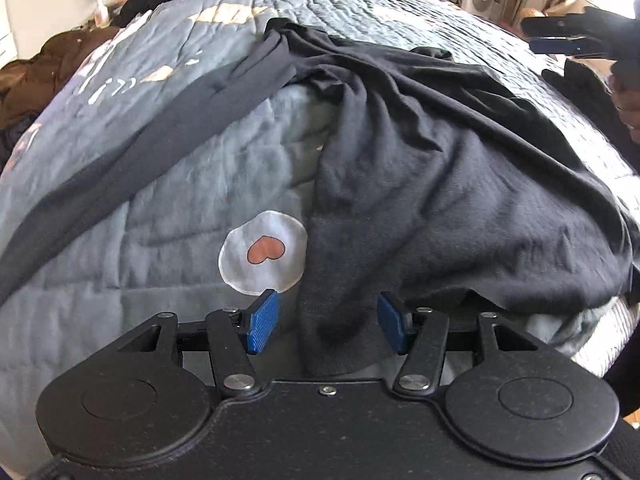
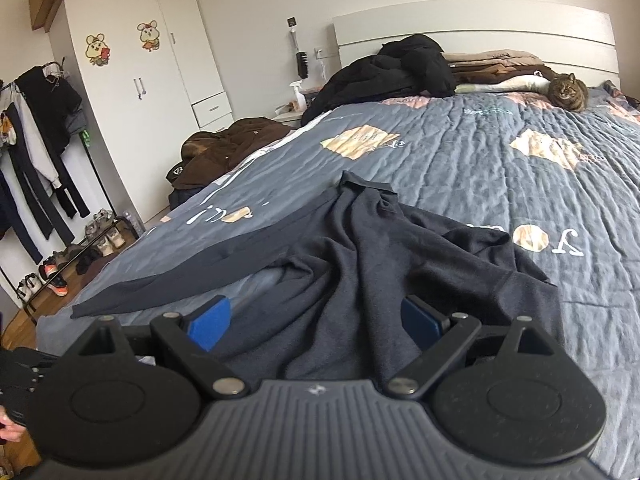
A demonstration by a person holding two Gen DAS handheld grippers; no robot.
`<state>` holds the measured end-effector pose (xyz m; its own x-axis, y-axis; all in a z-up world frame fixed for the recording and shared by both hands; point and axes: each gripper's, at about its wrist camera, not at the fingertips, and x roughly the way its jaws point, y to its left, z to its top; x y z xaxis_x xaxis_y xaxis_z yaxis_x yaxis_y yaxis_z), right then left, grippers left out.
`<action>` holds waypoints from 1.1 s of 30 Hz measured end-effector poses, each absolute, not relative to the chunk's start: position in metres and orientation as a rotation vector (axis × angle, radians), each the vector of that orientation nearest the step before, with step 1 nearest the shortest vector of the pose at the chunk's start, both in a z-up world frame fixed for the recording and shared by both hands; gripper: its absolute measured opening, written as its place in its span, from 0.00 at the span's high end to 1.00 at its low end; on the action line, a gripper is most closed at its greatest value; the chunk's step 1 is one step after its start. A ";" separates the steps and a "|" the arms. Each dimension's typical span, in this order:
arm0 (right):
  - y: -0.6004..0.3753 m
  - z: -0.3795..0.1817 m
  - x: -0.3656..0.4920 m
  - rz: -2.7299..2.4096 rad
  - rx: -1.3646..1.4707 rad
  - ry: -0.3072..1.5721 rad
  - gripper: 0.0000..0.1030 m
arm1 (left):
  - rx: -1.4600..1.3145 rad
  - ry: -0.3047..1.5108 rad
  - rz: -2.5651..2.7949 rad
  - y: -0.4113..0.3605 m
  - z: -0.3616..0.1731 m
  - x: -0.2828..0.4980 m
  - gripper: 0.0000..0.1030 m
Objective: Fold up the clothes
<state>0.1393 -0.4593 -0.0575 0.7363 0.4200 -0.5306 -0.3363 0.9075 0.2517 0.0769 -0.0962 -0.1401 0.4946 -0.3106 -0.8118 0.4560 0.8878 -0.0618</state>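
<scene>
On the bed's blue quilt [image 2: 480, 168] lies my dark long-sleeve top [image 2: 384, 264], rumpled near the foot end, one sleeve [image 2: 192, 272] stretched out flat toward the left edge and the body bunched in ridges. So folding-wise it's not neat yet; smoothing and the actual folds look left to do. My left gripper [image 1: 324, 328] and right gripper [image 2: 316, 320] both hover spread wide over the near hem, pinching nothing. Cat [image 2: 568, 90] supervises from the pillows.
</scene>
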 end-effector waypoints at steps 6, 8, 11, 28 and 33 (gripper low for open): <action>-0.454 -0.059 0.137 0.428 0.132 0.621 0.11 | 0.120 0.981 -0.506 -0.104 -0.154 0.081 0.72; -0.453 -0.059 0.137 0.427 0.129 0.622 0.11 | 0.096 0.984 -0.515 -0.106 -0.155 0.081 0.88; -0.454 -0.058 0.136 0.426 0.129 0.620 0.11 | 0.049 0.956 -0.528 -0.103 -0.146 0.076 0.92; -0.465 -0.052 0.135 0.414 0.145 0.602 0.11 | 0.061 0.999 -0.484 -0.051 -0.114 0.015 0.91; -0.471 -0.054 0.139 0.388 0.143 0.608 0.11 | 0.099 0.946 -0.390 -0.052 -0.098 0.012 0.86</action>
